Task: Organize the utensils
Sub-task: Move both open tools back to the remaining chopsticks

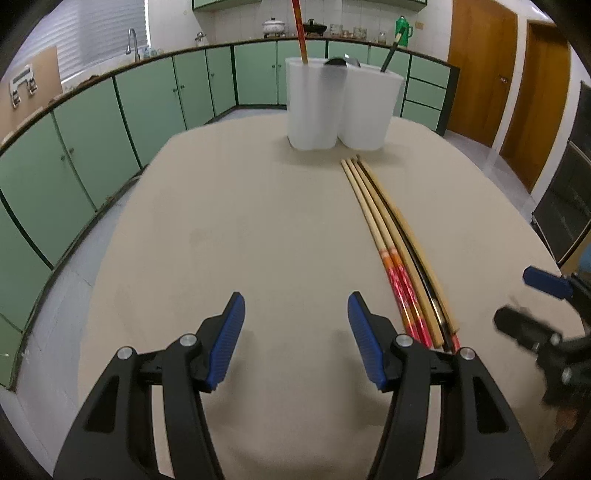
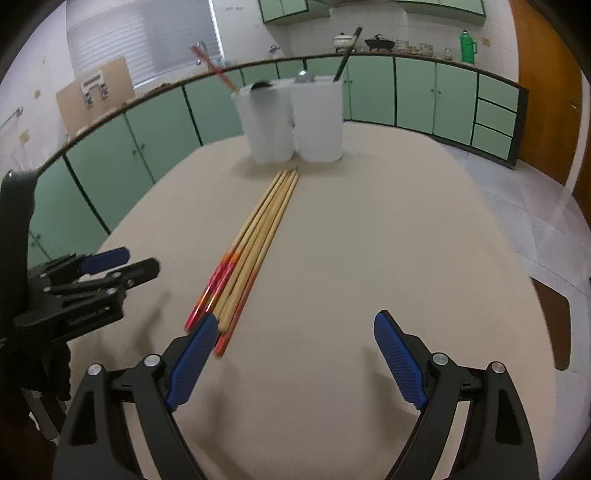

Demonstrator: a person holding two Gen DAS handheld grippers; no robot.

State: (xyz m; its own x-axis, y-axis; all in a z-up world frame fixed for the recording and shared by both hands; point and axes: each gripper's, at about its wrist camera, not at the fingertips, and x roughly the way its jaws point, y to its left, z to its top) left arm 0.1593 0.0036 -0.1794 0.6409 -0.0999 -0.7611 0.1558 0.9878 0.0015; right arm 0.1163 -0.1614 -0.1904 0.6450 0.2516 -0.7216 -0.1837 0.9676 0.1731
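A bunch of chopsticks [image 1: 391,236] is laid flat on the table [image 1: 229,229]. They are lined up side by side, touching, with thin tips pointed far away at two white cups [image 1: 340,107]. The thick ends, painted red and orange, are on the near side. The tips are stopped just short of the cups.

The cups are stood close together at the far side of the table. One red stick [image 1: 299,29] is already stood in the left cup, and a dark handle [image 1: 389,55] is stuck out of the right cup. Something dark and round is seen at the rims, but what it is cannot be told.

The left gripper [image 1: 295,339] is held wide open over bare table, just left of the chopsticks. Nothing is held in it. The right gripper [image 2: 295,354] is also wide open and empty. Its left finger [image 2: 195,358] is right by the red ends, maybe touching them; that cannot be told for sure.

The chopsticks look light, thin and stiff. They would likely roll and slip, being round and smooth. A good grab would likely be made near the thick painted ends, squeezed across the bunch, so the sticks are kept together. A soft squeeze might let one slide out.
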